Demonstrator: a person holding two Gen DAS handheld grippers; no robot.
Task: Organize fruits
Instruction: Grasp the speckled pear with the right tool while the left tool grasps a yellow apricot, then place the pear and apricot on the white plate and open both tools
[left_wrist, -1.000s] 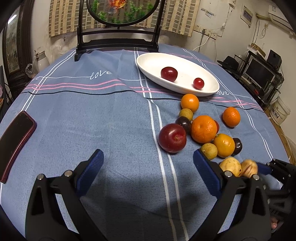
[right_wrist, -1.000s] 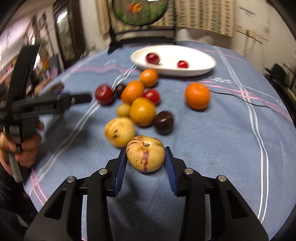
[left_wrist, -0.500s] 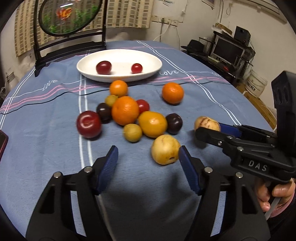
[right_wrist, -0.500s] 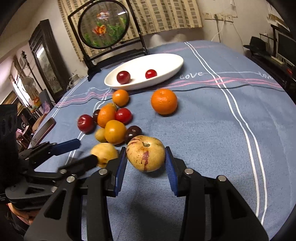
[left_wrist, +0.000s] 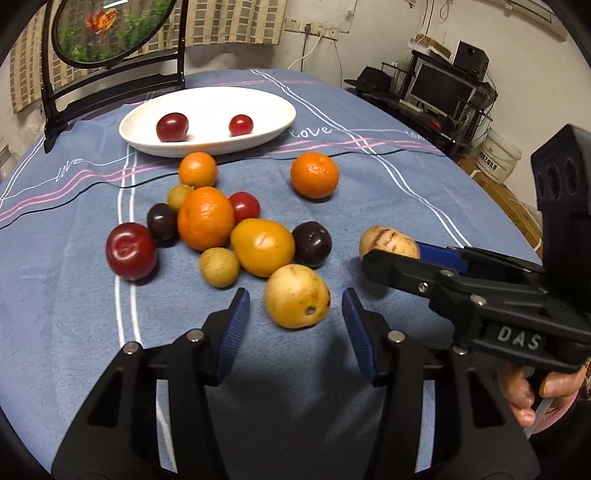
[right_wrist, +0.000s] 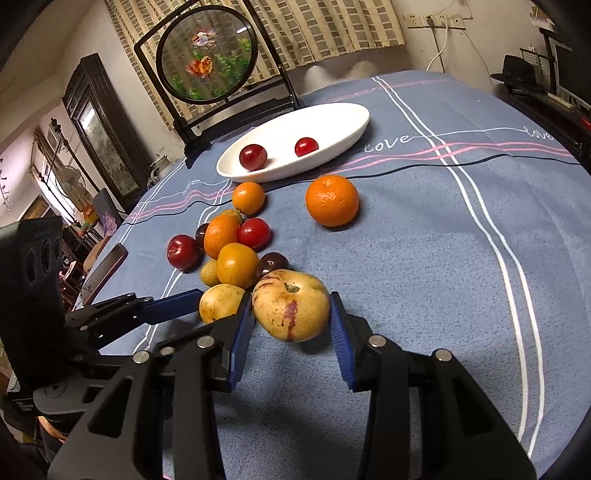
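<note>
A white oval plate (left_wrist: 258, 107) (right_wrist: 343, 125) at the back holds a dark red plum (left_wrist: 172, 126) and a small red fruit (left_wrist: 241, 124). Loose oranges, plums and yellow fruits lie in a cluster (left_wrist: 207, 221) in front of it. My left gripper (left_wrist: 295, 314) is open, its pads either side of a plain yellow fruit (left_wrist: 296, 295) (right_wrist: 221, 302) without touching. My right gripper (right_wrist: 293, 325) is shut on a yellow purple-streaked fruit (right_wrist: 291, 309) (left_wrist: 388, 242), low over the cloth.
A lone orange (left_wrist: 314, 175) (right_wrist: 331, 200) lies right of the cluster. A framed round goldfish ornament (right_wrist: 207, 59) stands behind the plate. A phone (right_wrist: 105, 269) lies at the table's left edge. Shelves with a monitor (left_wrist: 443, 88) stand beyond the right edge.
My left gripper swung right from the red plum side and narrowed around the plain yellow fruit. My right gripper kept its hold on the streaked fruit and turned towards the plate.
</note>
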